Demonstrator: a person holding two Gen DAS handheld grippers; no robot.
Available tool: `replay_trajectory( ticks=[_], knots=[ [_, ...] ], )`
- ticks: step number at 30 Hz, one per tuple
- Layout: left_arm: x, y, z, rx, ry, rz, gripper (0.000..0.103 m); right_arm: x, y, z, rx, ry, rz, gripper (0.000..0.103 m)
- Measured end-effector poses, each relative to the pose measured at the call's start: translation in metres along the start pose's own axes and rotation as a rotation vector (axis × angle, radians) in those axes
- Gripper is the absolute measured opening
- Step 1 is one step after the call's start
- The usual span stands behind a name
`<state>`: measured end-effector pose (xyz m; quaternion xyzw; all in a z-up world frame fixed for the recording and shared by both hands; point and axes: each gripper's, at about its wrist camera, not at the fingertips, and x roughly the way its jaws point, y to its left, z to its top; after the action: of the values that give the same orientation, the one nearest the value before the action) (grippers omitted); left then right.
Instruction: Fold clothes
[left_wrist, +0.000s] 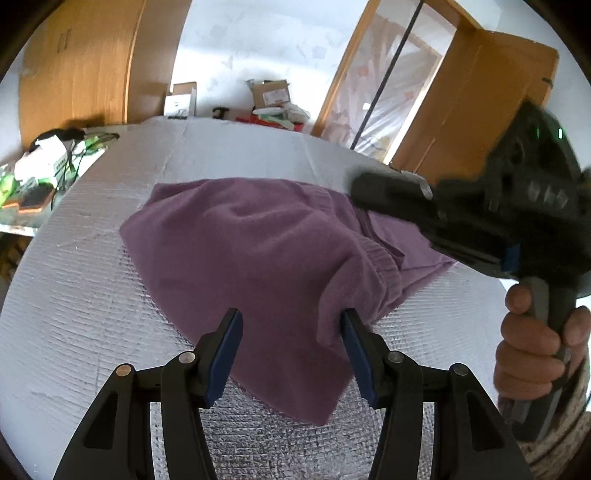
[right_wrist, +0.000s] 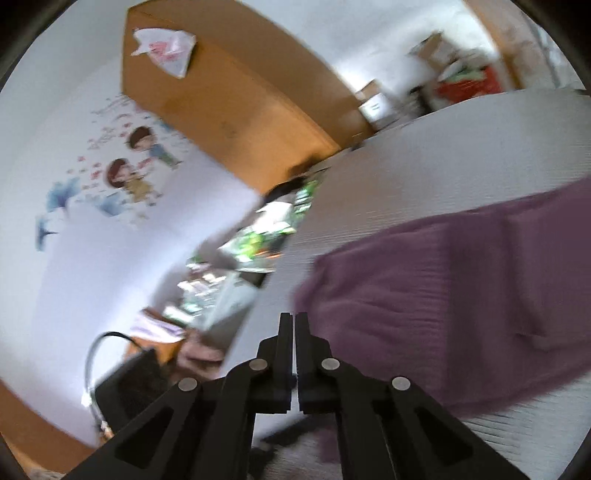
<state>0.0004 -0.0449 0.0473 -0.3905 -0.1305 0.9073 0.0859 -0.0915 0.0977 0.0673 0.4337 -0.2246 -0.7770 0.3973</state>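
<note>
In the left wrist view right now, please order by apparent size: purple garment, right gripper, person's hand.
1. purple garment
2. right gripper, though it is nearer the camera, so this is unsure
3. person's hand

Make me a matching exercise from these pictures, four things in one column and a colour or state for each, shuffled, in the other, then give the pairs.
Things:
1. garment
2. left gripper
3. right gripper
4. wardrobe

Colour or state:
A. jaws shut, nothing between them
B. orange-brown wood
C. purple, lying on the padded surface
D. jaws open, over the cloth

Pairs: 1-C, 2-D, 3-A, 4-B
</note>
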Motion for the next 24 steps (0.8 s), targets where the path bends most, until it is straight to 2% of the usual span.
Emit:
replay_trajectory(
  ticks=[2, 4, 7, 9, 11, 13, 16, 20, 24],
  knots=[
    [0.000, 0.001, 0.000, 0.002, -0.006, 0.001, 0.058, -0.010, -0.015, -0.004, 0.024, -0.003, -0.071, 0.016],
    [0.001, 0.002, 0.000, 0.000, -0.006, 0.006, 0.058, -0.013, -0.029, -0.011, 0.034, -0.004, -0.144, 0.022],
    [0.002, 0.002, -0.001, -0.001, -0.007, 0.008, 0.058, -0.019, -0.047, -0.023, 0.035, -0.033, -0.171, 0.026],
    [0.002, 0.001, -0.002, 0.006, -0.005, 0.012, 0.058, -0.014, -0.054, -0.026, 0.059, -0.016, -0.102, 0.027],
    [0.001, 0.000, -0.002, 0.016, -0.007, 0.022, 0.058, -0.008, -0.055, -0.025, 0.070, 0.011, -0.067, 0.027],
    [-0.002, -0.003, -0.003, 0.026, -0.013, 0.023, 0.058, -0.004, -0.052, -0.024, 0.045, 0.026, -0.081, 0.027],
    [-0.003, -0.008, -0.004, 0.058, -0.017, 0.029, 0.058, -0.008, -0.048, -0.020, 0.032, 0.005, -0.065, 0.008],
    [-0.007, -0.021, -0.006, 0.114, -0.035, 0.014, 0.058, -0.019, -0.033, -0.011, 0.012, -0.040, -0.021, 0.006],
    [-0.017, -0.033, -0.005, 0.177, -0.079, 0.034, 0.058, -0.019, -0.006, 0.006, -0.012, -0.076, 0.052, 0.006]
  ],
)
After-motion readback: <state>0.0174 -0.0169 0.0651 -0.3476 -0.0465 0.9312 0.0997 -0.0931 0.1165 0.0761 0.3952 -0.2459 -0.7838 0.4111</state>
